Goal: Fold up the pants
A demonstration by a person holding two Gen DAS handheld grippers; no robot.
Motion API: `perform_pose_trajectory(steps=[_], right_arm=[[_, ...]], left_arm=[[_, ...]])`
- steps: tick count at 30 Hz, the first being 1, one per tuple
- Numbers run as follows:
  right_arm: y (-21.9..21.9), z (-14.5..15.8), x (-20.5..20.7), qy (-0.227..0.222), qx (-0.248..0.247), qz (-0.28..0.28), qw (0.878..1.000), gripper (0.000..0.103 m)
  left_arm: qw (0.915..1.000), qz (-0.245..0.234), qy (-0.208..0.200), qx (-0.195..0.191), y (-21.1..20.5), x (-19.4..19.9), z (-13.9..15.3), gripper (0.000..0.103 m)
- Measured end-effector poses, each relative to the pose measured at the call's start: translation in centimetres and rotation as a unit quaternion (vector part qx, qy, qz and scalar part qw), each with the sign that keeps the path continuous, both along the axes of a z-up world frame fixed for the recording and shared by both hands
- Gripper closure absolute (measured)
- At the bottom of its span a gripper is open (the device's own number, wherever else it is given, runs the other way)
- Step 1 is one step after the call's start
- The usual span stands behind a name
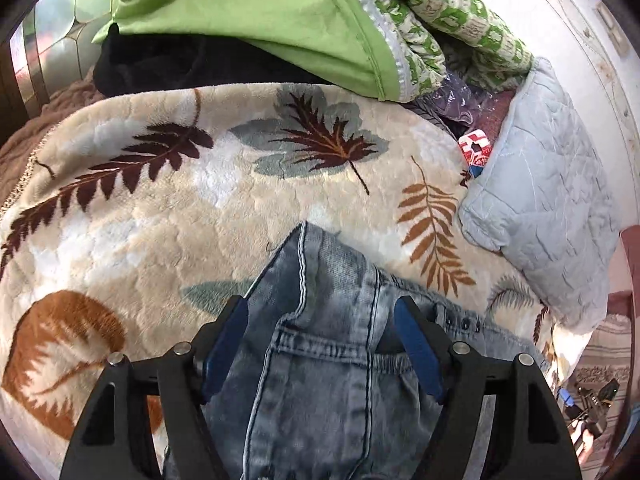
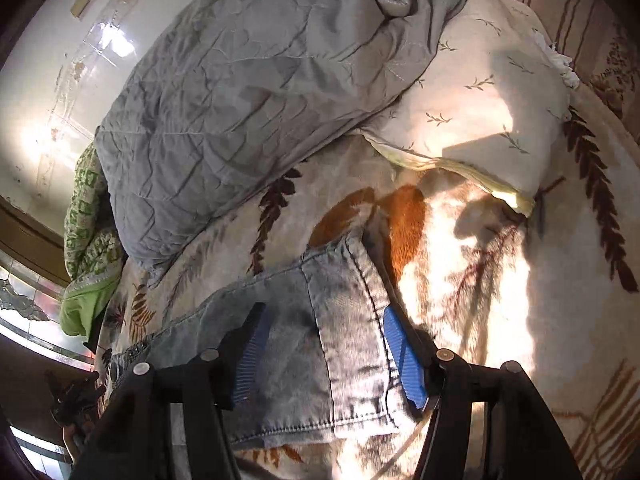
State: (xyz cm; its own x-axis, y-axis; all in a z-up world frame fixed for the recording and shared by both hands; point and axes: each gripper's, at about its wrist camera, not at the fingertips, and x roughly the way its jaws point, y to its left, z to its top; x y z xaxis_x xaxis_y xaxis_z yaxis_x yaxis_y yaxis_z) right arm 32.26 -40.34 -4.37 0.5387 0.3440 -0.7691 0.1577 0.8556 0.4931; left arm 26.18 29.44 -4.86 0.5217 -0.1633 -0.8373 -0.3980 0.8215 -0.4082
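Observation:
Faded blue jeans (image 1: 332,376) lie on a cream leaf-print blanket (image 1: 168,208). The left wrist view shows their waist end, with a back pocket and a row of dark buttons (image 1: 460,322). My left gripper (image 1: 320,308) hangs over this part, its blue pads (image 1: 226,340) set wide apart, and the denim runs flat beneath them. In the right wrist view my right gripper (image 2: 324,314) hovers over a folded denim edge (image 2: 344,384). Its jaws also stand apart, and the cloth spreads past both pads (image 2: 402,354) without being pinched.
A grey quilted pillow (image 2: 240,100) and a cream sprig-print pillow (image 2: 492,92) lie beyond the jeans. A green quilt (image 1: 256,16) and dark clothes (image 1: 180,64) are piled at the far side. A patterned rug (image 2: 600,432) shows past the bed's edge.

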Motion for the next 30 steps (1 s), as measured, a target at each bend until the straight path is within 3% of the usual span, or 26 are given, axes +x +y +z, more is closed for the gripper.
perform_pose_trajectory(steps=[5,10,11,13,14,17,21,30], right_arm=[[0.8,-2.5,5.7,0.032,-0.025,0.010,0.999,0.041],[1.5,-5.2,8.2,0.069,-0.055,0.011,0.996,0.042],[1.6,-5.6,8.3,0.071,-0.058,0.011,0.996,0.049],[1.7,-5.4,8.2,0.059,-0.072,0.013,0.996,0.072],[1.8,-5.3,8.1,0.057,-0.071,0.016,0.996,0.081],[2.5,-4.4,7.6,0.040,-0.097,0.023,0.994,0.085],[2.8,-2.4,6.7,0.012,-0.112,0.014,0.993,0.086],[2.3,4.1,1.8,-0.061,-0.083,-0.004,0.995,0.086]], left_arm=[[0.9998,0.000,0.017,-0.010,0.4,2.4,-1.8,0.027],[0.9991,-0.004,0.038,-0.017,0.1,4.2,-3.3,0.033],[0.9992,0.001,0.040,-0.006,0.1,4.3,-3.3,0.037],[0.9983,0.004,0.055,0.020,-0.1,4.8,-3.3,0.064],[0.9977,0.004,0.064,0.021,0.1,4.9,-3.4,0.086],[0.9980,0.005,0.063,-0.007,0.7,4.9,-3.5,0.091],[0.9991,0.007,0.040,-0.007,0.8,4.4,-2.2,0.092],[0.9980,-0.009,-0.060,-0.016,0.1,-1.6,5.2,0.092]])
